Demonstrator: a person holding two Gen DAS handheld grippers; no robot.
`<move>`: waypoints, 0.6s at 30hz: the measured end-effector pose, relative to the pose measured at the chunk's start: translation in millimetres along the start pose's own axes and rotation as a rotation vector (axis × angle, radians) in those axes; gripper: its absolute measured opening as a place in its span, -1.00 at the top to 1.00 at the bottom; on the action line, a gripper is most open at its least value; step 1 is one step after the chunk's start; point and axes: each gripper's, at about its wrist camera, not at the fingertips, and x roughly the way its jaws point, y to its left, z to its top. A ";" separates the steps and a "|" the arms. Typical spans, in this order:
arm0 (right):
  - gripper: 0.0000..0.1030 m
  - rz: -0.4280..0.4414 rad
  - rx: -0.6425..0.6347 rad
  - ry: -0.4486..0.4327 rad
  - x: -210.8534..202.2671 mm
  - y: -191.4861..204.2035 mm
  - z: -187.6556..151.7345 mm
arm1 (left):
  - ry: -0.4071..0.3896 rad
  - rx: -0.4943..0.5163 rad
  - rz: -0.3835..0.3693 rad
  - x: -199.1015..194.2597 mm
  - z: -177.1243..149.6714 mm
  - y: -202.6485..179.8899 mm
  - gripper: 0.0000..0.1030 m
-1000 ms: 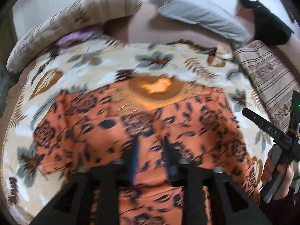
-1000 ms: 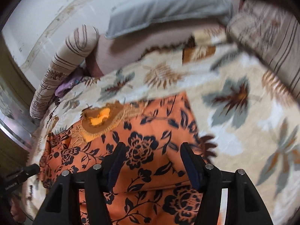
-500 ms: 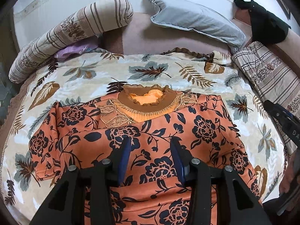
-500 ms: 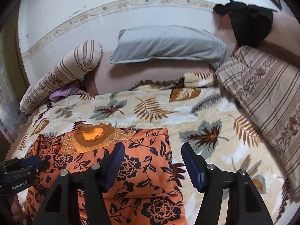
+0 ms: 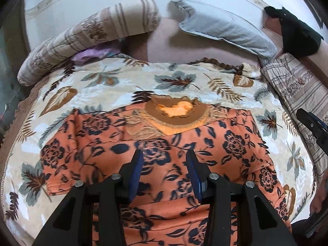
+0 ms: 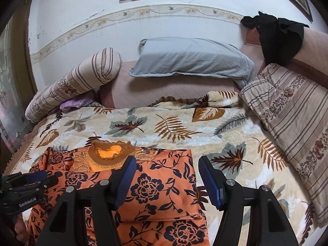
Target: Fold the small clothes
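Orange floral top (image 5: pixel 205 143) flat on leaf-print blanket (image 5: pixel 114 86), under both jaw sets. Left gripper (image 5: pixel 164 174) and right gripper (image 6: pixel 166 180) agape, empty. Soft, limp, light; likely best pinched at hem or shoulder edge.

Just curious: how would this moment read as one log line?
orange floral top flat on leaf blanket | left tongs open | right tongs open | nothing held
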 end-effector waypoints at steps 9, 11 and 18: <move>-0.42 0.125 -0.014 0.176 51.9 29.7 -21.7 | 0.051 -0.190 0.281 -39.4 -31.4 155.8 -0.21; -0.42 0.159 0.013 0.274 79.6 31.6 -32.9 | 0.092 -0.293 0.336 -49.3 -44.8 206.5 -0.21; -0.42 0.125 0.062 0.514 151.0 28.8 -78.8 | 0.161 -0.611 0.383 -62.5 -95.2 311.5 -0.21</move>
